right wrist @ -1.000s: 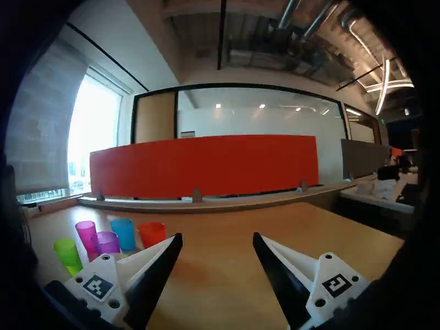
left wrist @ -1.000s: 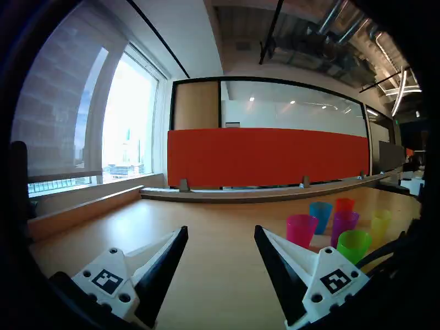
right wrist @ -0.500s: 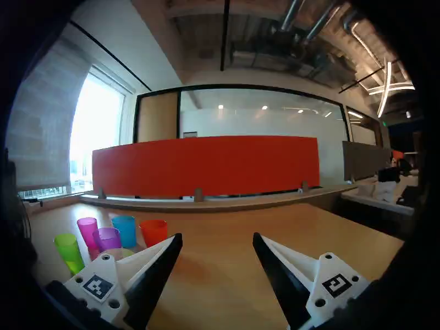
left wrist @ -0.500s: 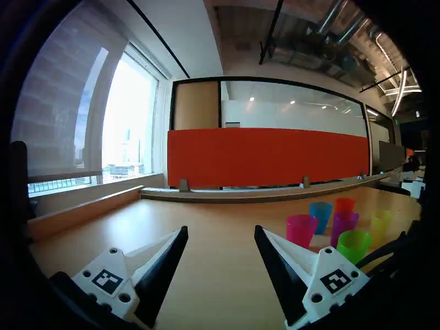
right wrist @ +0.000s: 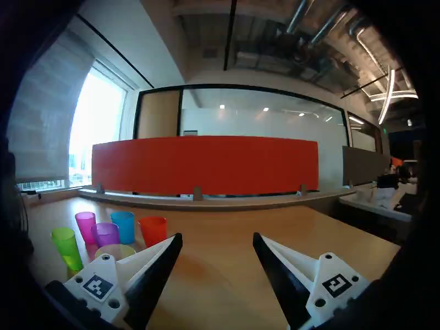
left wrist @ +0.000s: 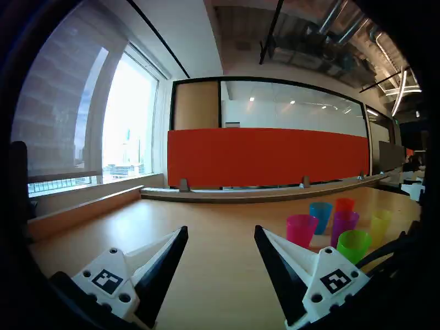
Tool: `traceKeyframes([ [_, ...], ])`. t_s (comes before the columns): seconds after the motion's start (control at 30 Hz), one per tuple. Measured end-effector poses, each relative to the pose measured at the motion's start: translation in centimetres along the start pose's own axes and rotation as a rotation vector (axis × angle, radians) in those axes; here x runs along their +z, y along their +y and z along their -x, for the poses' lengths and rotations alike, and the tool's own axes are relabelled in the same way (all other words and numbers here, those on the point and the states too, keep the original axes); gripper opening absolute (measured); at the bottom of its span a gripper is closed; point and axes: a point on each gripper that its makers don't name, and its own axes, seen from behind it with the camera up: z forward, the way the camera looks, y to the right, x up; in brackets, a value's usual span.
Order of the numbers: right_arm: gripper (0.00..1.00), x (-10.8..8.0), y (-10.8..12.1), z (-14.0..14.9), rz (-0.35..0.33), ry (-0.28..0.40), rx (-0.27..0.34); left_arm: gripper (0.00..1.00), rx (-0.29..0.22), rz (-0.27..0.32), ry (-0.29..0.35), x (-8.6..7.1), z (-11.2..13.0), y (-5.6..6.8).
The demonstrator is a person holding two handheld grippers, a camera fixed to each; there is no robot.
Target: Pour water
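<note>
Wooden table (right wrist: 313, 220) — cups (right wrist: 124, 225) near gaping right gripper (right wrist: 217, 235)

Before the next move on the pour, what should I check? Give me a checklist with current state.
1. Left gripper open, nothing between its fingers: ok.
2. Right gripper open, nothing held: ok.
3. Cups upright on the table: pink cup, blue cup, red cup, purple cup, yellow cup and green cup all stand in one cluster: ok.
4. Water in a source cup: the cups are seen from the side, so their contents are hidden: cannot tell.
5. A gripper lined up on a cup: the cluster sits off to the right in the left gripper view and off to the left in the right gripper view: not ok.
</note>
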Motion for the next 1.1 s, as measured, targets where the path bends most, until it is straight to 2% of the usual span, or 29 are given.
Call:
traceKeyframes([
  [1.1,0.99,0.07,0.0,0.26,-0.002,-0.002,0.0,0.89,0.0,0.0,0.0,0.06,0.03,0.04],
])
